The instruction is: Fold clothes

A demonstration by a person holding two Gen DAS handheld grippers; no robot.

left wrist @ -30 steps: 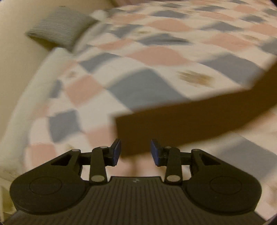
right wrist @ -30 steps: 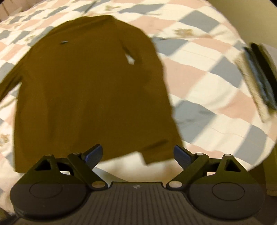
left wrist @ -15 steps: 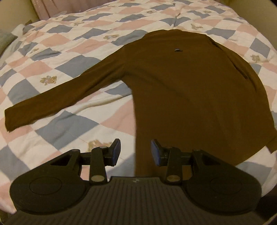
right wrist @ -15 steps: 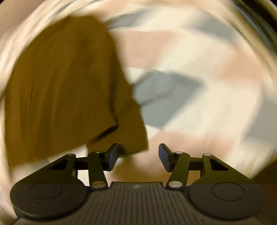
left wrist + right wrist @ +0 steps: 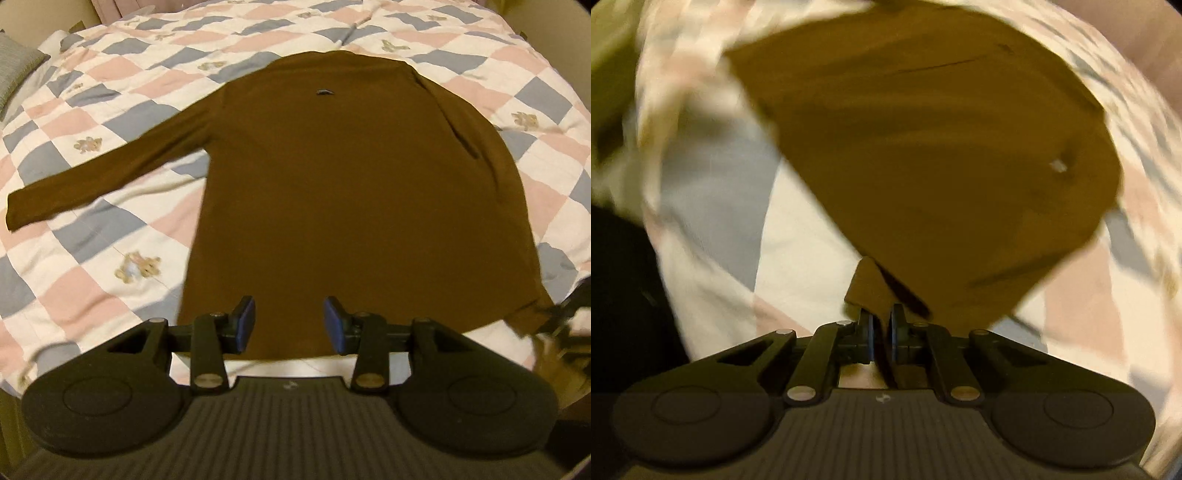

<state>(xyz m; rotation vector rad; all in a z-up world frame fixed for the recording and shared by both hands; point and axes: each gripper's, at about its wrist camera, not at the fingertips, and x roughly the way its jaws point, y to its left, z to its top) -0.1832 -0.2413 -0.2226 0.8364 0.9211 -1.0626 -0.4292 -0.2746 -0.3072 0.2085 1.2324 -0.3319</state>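
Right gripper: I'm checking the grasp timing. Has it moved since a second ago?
Yes. The right gripper, open above the hem before, has closed in on the brown shirt lying on the quilt and now pinches its bottom corner.

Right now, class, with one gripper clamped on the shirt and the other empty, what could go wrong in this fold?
1. The right gripper pinches only a corner of the brown shirt; it may slip out.
2. The left gripper is open above the hem, so a one-sided pull could skew the shirt.
3. The outstretched sleeve may drag across the quilt.
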